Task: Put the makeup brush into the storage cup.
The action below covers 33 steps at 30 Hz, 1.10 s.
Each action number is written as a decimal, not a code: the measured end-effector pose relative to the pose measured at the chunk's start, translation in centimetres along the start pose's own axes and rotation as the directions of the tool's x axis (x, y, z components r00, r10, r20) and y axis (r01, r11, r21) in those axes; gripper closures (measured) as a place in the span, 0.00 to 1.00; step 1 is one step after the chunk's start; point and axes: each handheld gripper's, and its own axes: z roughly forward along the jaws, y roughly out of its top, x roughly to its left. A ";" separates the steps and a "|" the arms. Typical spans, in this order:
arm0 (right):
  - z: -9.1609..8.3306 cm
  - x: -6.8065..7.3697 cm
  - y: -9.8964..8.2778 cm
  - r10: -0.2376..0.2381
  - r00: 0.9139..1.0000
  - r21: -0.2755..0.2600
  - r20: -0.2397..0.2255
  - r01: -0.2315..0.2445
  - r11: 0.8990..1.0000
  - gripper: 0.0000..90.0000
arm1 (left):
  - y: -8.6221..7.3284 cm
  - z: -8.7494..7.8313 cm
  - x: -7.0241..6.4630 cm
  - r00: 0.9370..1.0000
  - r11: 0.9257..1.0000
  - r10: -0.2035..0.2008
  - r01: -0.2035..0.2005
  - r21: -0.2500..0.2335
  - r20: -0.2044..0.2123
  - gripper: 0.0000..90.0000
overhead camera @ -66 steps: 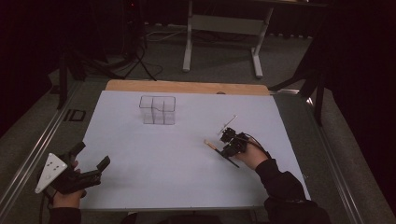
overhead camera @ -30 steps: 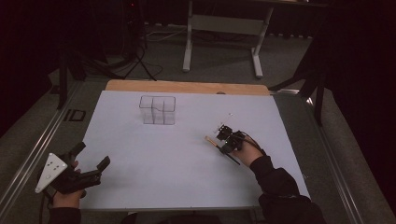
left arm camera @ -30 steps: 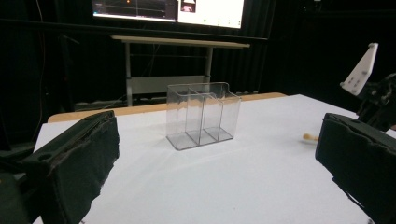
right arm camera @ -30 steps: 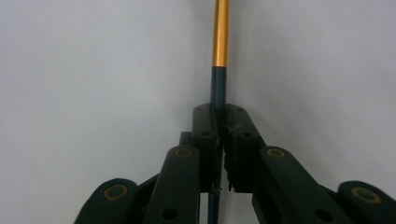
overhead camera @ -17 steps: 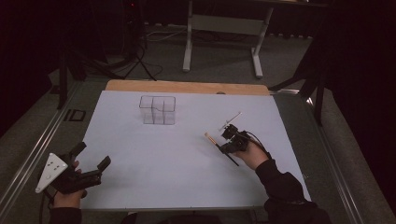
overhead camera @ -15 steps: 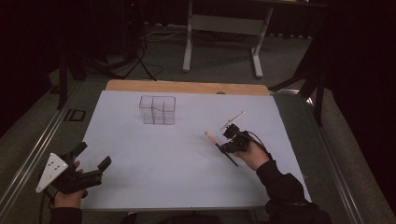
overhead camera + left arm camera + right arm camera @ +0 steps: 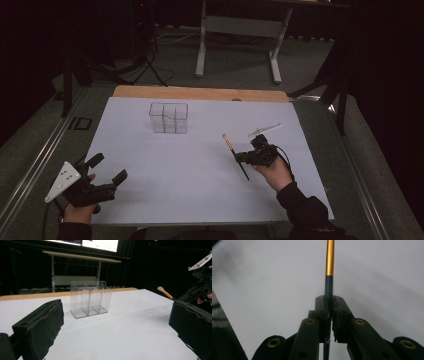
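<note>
Gold-tipped stick (image 7: 235,156), thin and light, pinched in your right gripper (image 7: 248,158) above the white sheet (image 7: 190,185).
You hold it mid-shaft, jaws fully closed; it looks stiff but slim, so it could pivot or slip. Your left gripper (image 7: 106,172) rests wide open, empty. Clear box (image 7: 168,118) stands well apart; dark room, metal frame (image 7: 239,25) behind.
</note>
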 end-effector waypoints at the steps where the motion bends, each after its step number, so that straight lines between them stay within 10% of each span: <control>1: -0.1 0.0 -0.2 0.017 1.000 -0.014 -0.003 -0.017 1.000 0.93 | 0.1 0.1 -0.1 1.000 1.000 -0.004 0.004 0.005 0.006 0.00; 10: -0.5 -0.2 -1.6 0.084 0.996 -0.094 -0.010 -0.085 0.992 0.93 | 0.9 1.2 -1.2 0.994 0.996 -0.075 0.071 0.050 0.076 0.00; 33: -2.2 0.3 -4.3 0.127 0.989 -0.311 -0.072 -0.144 0.939 0.92 | 2.7 7.2 -4.7 0.962 0.991 -0.065 0.032 0.127 0.264 0.00</control>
